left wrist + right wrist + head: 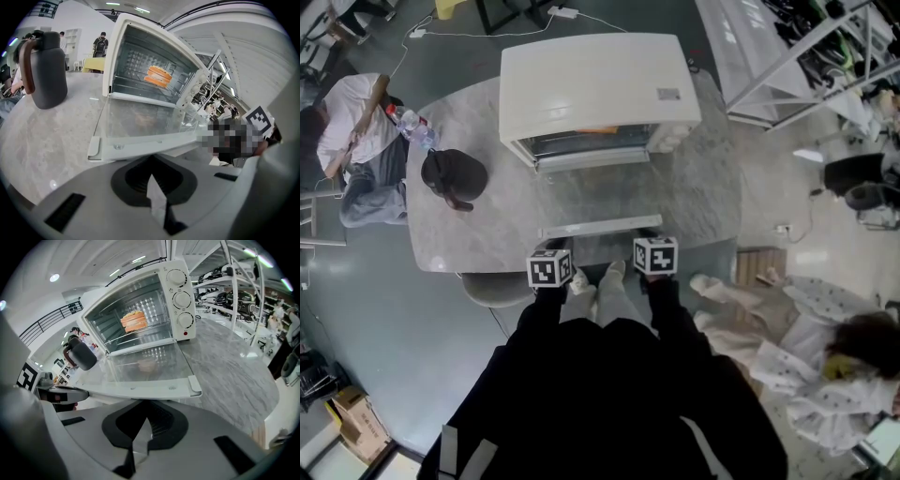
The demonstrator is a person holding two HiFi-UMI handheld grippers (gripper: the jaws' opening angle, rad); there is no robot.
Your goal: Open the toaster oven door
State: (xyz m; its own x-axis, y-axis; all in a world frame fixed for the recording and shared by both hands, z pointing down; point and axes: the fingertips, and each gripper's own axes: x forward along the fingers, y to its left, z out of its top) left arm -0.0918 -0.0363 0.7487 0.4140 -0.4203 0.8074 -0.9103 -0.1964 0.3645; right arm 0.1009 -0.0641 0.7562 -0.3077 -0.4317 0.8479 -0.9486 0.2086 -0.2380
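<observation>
Now the toaster oven (598, 94) stands on the marble table (483, 225), its door (592, 195) dropped flat and 1 orange food item (133, 320) on the rack. The left gripper (555, 245) and right gripper (650, 233), jaws closed and empty, sit just before the door's edge.

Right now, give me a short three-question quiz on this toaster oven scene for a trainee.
1. True or false: the toaster oven door is shut.
2. What sits inside the toaster oven? A) orange food B) a mug C) nothing
3. Fill in: in the head view, the dark jug stands on the oven's ____ side.
Key: 1 false; 2 A; 3 left.
</observation>
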